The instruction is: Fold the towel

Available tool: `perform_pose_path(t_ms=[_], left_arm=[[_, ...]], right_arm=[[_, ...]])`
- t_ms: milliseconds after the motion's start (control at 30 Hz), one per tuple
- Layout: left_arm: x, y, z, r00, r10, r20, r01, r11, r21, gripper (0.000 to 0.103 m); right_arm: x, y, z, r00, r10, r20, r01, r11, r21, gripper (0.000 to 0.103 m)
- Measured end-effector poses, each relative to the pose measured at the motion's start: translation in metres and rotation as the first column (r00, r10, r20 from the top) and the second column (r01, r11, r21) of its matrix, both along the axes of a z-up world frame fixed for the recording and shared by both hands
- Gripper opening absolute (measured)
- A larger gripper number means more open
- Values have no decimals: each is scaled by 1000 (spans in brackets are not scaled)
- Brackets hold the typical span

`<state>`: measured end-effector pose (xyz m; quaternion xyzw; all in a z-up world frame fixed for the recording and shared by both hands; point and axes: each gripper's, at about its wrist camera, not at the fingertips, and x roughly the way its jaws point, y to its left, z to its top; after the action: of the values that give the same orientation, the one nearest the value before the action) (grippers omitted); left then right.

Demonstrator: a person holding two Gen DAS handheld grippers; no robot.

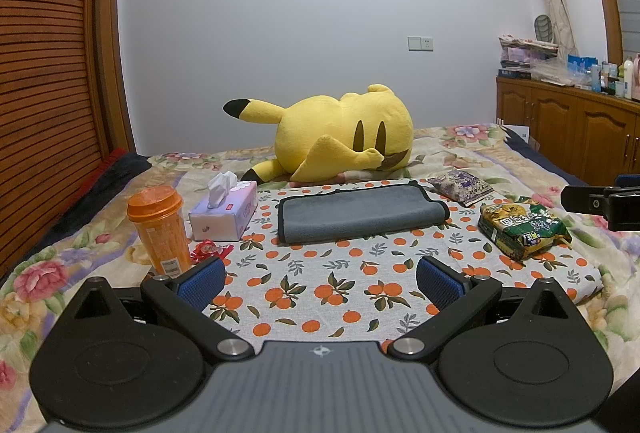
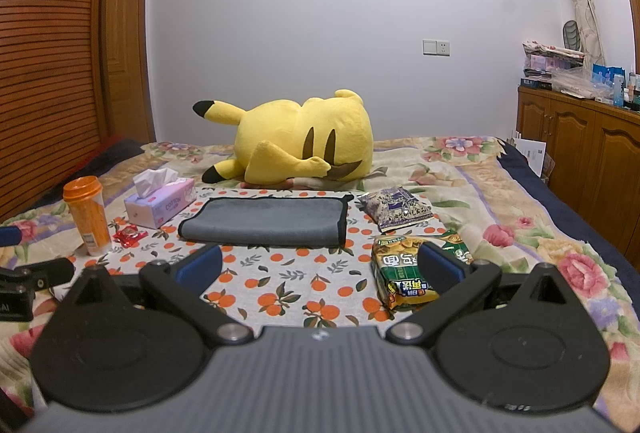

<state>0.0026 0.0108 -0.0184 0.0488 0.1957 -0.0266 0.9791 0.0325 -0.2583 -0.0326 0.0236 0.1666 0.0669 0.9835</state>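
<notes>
A grey towel (image 1: 360,213) with a black hem lies folded in a flat rectangle on the orange-print cloth (image 1: 320,273); it also shows in the right wrist view (image 2: 266,221). My left gripper (image 1: 320,279) is open and empty, held above the cloth in front of the towel, apart from it. My right gripper (image 2: 320,269) is open and empty, also in front of the towel, with its right finger over the green noodle pack (image 2: 404,273). The right gripper's body shows at the left wrist view's right edge (image 1: 600,203).
An orange cup (image 1: 160,229), a tissue box (image 1: 226,213) and a red wrapper (image 1: 208,251) lie left of the towel. A purple snack bag (image 1: 460,187) and the green noodle pack (image 1: 520,227) lie right. A yellow plush (image 1: 344,137) lies behind. Wooden cabinets (image 1: 568,121) stand far right.
</notes>
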Motion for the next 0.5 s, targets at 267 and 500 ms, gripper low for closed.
perform_pose_path(t_ms=[267, 500], left_arm=[[0, 0, 0, 1000, -1, 0, 1, 1000, 1, 103], [0, -1, 0, 1000, 0, 0, 0, 1000, 1, 103]], right_arm=[[0, 0, 0, 1000, 0, 0, 0, 1000, 0, 103], [0, 0, 0, 1000, 0, 1, 0, 1000, 0, 103]])
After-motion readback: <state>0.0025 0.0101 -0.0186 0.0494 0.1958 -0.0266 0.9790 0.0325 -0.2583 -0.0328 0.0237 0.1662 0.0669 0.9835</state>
